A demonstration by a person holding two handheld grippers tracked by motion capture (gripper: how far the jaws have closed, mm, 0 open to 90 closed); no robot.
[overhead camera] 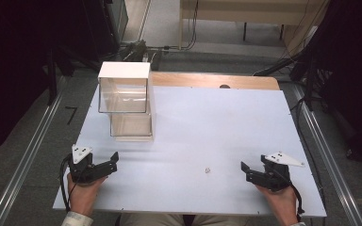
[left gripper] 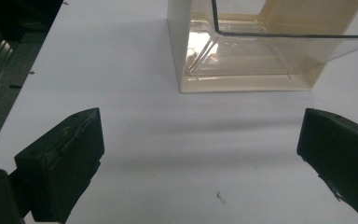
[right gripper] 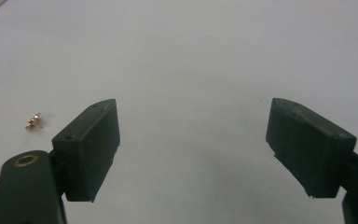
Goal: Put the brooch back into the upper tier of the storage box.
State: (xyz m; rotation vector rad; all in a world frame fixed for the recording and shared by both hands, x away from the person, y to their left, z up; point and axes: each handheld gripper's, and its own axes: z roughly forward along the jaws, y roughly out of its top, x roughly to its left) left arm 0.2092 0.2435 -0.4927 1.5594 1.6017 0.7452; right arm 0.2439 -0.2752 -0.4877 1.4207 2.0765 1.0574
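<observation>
Small gold-coloured trinket point(overhead camera: 208, 170), too tiny for me to name more closely, lies on the white surface point(overhead camera: 217, 122) toward the near edge, between my two hands and closer to the right one. My right claw point(overhead camera: 246, 169) rests low at the near right, pointing left toward that trinket and stopping short of it, with bare surface between them. In the right gripper view the trinket point(right gripper: 33, 121) sits off to the left of my left jaw, outside the gap, and the jaws stand wide apart with nothing between them. My left claw point(overhead camera: 113, 159) rests at the near left, pointing right and a little away from me; its jaws are also spread wide and hold nothing, as the left gripper view shows, with plain surface under the gap point(left gripper: 200, 140). Beyond that claw, at the far left of the surface, stands a clear plastic drawer box point(overhead camera: 127, 101) with a white top, its upper drawer pushed out toward the left. In the left gripper view its cream-coloured base point(left gripper: 242, 83) stands apart from my jaws.
</observation>
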